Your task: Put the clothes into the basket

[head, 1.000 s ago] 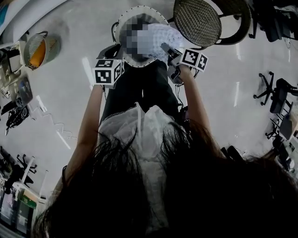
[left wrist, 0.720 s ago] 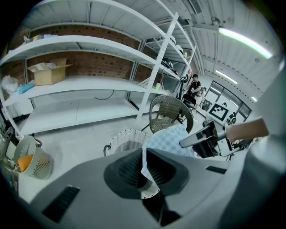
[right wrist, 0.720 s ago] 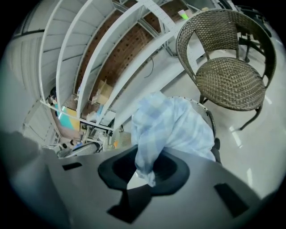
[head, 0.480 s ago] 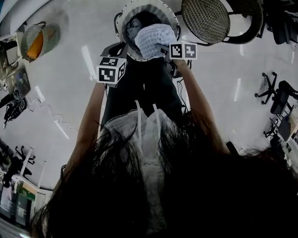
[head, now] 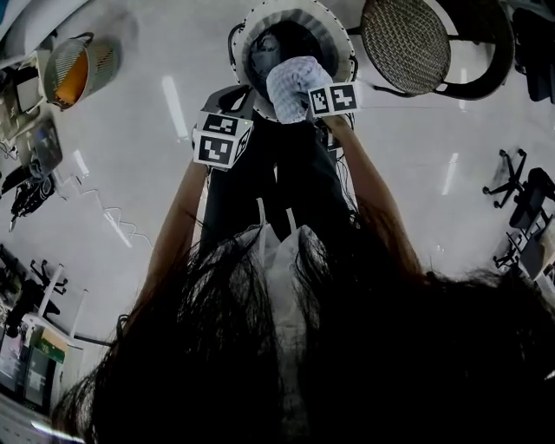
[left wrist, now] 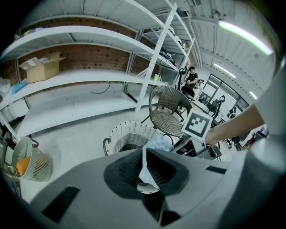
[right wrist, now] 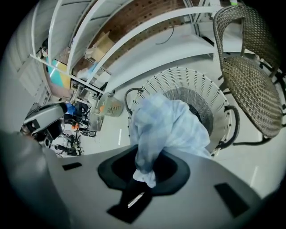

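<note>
A light blue checked shirt (head: 293, 80) hangs bunched over the near rim of the white slatted basket (head: 260, 22), whose inside is dark. My right gripper (right wrist: 143, 172) is shut on a fold of the shirt (right wrist: 167, 123) just above the basket (right wrist: 178, 82); in the head view its marker cube (head: 334, 98) sits beside the cloth. My left gripper (left wrist: 146, 175) is shut on a thin strip of the same shirt (left wrist: 159, 143), a little back from the basket (left wrist: 125, 134). Its marker cube (head: 221, 139) shows left of the person's dark trousers.
A woven wicker chair (head: 408, 43) stands right next to the basket. A second basket with something orange inside (head: 74, 74) sits on the floor at the far left. White shelves (left wrist: 89, 76) run behind, and office chairs (head: 520, 191) stand at the right.
The right gripper has come down with the shirt, which went from spread out to bunched over the basket's near rim. The left gripper has sunk slightly.
</note>
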Demonstrator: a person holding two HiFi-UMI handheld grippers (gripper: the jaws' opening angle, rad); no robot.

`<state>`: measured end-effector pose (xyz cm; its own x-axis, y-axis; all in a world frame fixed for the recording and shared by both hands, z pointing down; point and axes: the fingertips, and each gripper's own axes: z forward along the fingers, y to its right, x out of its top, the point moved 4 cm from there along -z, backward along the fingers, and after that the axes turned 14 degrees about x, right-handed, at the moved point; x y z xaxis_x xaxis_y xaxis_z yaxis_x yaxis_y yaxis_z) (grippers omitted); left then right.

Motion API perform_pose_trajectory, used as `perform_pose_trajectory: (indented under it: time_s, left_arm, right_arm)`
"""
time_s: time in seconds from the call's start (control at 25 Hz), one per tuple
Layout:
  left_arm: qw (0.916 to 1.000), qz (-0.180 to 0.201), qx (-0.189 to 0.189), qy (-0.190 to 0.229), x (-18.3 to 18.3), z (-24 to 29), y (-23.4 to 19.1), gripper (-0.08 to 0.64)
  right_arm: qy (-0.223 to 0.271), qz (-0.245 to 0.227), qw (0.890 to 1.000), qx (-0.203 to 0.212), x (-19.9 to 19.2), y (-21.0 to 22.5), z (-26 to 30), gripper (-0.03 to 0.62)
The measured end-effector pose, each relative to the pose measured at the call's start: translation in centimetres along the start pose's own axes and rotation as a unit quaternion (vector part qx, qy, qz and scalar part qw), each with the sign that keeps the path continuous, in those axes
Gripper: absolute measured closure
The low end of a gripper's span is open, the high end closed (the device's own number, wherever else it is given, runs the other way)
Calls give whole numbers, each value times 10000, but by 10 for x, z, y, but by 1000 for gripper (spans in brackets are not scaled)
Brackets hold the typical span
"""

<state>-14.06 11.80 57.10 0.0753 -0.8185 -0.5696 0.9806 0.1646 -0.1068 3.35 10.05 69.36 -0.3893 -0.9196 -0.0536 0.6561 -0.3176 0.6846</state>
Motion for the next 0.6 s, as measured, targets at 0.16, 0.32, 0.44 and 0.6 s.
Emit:
perform_pose_trajectory:
  time_s: [0.16,0.32,0.44,0.6]
  left_arm:
    - [9999,15,-83,-108,-8,3,0,522]
    - [9995,119,-147,-236,-16,9,1,522]
    - [9993,159,-179,-294,-20,14,0,522]
    - [9994,100,-139,-304,-23,16,-2,522]
  right_arm:
    - [10,358,9993,61,6,11,19,508]
    - [56,754,9970,148,10,22,35,474]
    - [83,798,9966,159,12,26,40,382]
    - [-42,684,9976,106,10,27,42,370]
